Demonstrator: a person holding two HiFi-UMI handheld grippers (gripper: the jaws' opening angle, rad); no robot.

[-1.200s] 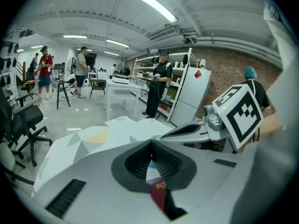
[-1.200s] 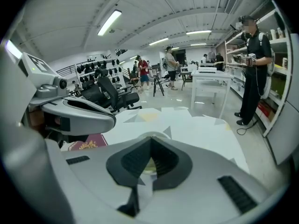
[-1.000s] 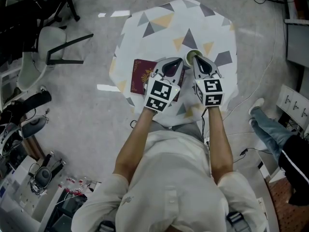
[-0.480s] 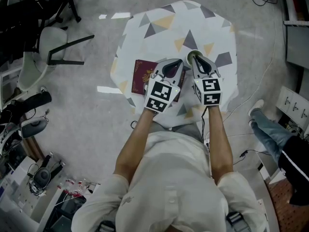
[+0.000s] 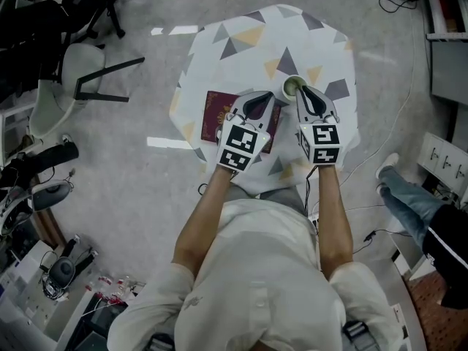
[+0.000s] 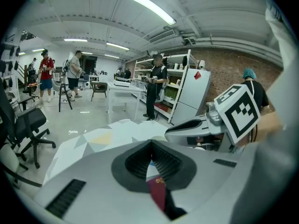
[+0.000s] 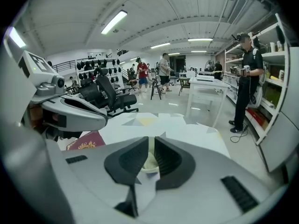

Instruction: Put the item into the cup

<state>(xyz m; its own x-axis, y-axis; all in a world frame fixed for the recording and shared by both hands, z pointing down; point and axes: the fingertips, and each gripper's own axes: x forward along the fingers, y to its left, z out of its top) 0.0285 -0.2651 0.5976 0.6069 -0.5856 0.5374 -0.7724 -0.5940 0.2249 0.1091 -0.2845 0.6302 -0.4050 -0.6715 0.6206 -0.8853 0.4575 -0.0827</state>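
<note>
A small white cup (image 5: 293, 88) stands on the patterned table (image 5: 241, 50), with a pale crumpled item (image 7: 148, 163) lying inside it. My right gripper (image 5: 307, 93) hovers just behind and right of the cup, its jaws a narrow gap apart with nothing between them; the right gripper view shows the cup (image 7: 150, 168) through that gap. My left gripper (image 5: 257, 98) is over the right part of a maroon booklet (image 5: 216, 115), its jaws closed tip to tip on nothing. The booklet (image 6: 158, 192) shows below the pads.
The table is small, with floor all round its edges. Office chairs (image 5: 80, 79) stand at the left and cables run along the floor at the right. A person's legs (image 5: 409, 196) are at the right, and several people stand far off in the room.
My right gripper has drawn slightly back and to the right, uncovering more of the cup. The left gripper has hardly moved.
</note>
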